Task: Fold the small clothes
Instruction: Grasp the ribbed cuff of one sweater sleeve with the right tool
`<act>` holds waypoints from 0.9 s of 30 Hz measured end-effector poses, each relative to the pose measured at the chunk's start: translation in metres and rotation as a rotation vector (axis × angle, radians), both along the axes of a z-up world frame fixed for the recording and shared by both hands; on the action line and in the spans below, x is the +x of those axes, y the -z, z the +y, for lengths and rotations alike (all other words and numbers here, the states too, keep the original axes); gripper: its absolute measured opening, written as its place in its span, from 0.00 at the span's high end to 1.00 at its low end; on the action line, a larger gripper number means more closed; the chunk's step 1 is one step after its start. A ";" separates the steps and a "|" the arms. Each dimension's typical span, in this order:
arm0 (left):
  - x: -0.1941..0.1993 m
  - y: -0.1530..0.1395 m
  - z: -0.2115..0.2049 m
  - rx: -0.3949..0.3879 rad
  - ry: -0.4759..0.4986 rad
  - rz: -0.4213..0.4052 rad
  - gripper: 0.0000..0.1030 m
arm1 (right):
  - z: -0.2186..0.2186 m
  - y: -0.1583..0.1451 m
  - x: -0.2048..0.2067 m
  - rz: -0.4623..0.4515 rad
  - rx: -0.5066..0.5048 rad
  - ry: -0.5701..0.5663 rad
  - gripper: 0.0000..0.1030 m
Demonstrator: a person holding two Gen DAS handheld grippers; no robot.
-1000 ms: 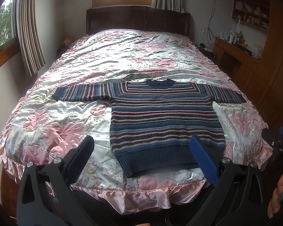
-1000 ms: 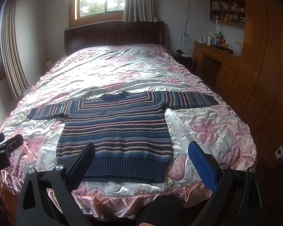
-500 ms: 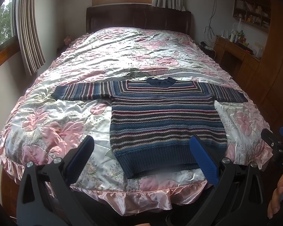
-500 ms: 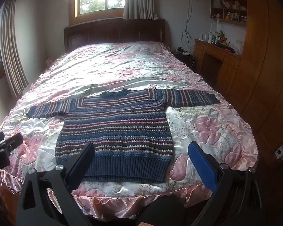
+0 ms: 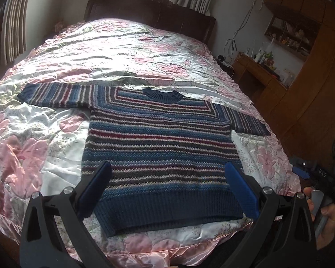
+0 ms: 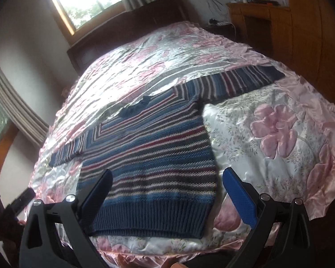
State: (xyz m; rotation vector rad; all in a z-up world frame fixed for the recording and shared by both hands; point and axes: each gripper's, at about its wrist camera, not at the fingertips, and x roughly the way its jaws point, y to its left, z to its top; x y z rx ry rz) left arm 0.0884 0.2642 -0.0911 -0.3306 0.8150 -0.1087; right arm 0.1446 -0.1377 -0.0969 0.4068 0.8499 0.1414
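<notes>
A small striped knit sweater point(image 5: 158, 147) in blue, maroon and white lies flat on the bed, front down toward its foot, both sleeves spread sideways. The right wrist view shows the same sweater point(image 6: 154, 147) tilted, its right sleeve point(image 6: 239, 82) stretching up to the right. My left gripper point(image 5: 167, 185) hovers open above the sweater's lower body and hem, holding nothing. Over the hem on the sweater's right side, my right gripper point(image 6: 167, 189) is open and empty too. The right gripper's body point(image 5: 312, 174) and a hand point(image 5: 326, 214) show at the left view's right edge.
The bed carries a shiny pink floral satin cover point(image 5: 29, 147) with a ruffled front edge point(image 5: 149, 250). A dark headboard point(image 5: 145, 11) and curtained windows stand behind. A wooden desk and shelves point(image 5: 265, 71) line the right wall.
Both grippers have moved forward and down toward the sweater, which now looks much larger. The right wrist view has rolled, tilting the bed. Both grippers stay open.
</notes>
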 end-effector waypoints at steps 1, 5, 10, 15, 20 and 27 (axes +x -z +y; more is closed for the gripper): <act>0.012 0.007 -0.005 -0.003 0.016 0.024 0.03 | -0.027 0.007 0.013 0.000 0.066 0.046 0.04; 0.055 0.033 -0.031 0.031 0.065 0.108 0.03 | -0.136 0.045 0.076 0.075 0.324 0.223 0.04; 0.088 0.057 -0.067 0.028 0.135 0.075 0.03 | -0.247 0.099 0.164 0.135 0.534 0.352 0.19; 0.123 0.081 -0.096 -0.080 0.166 0.076 0.03 | -0.317 0.142 0.237 0.115 0.609 0.423 0.37; 0.157 0.107 -0.122 -0.083 0.158 0.120 0.03 | -0.348 0.177 0.289 0.135 0.627 0.456 0.48; 0.176 0.129 -0.143 -0.063 0.191 0.140 0.03 | -0.353 0.205 0.320 0.186 0.579 0.488 0.48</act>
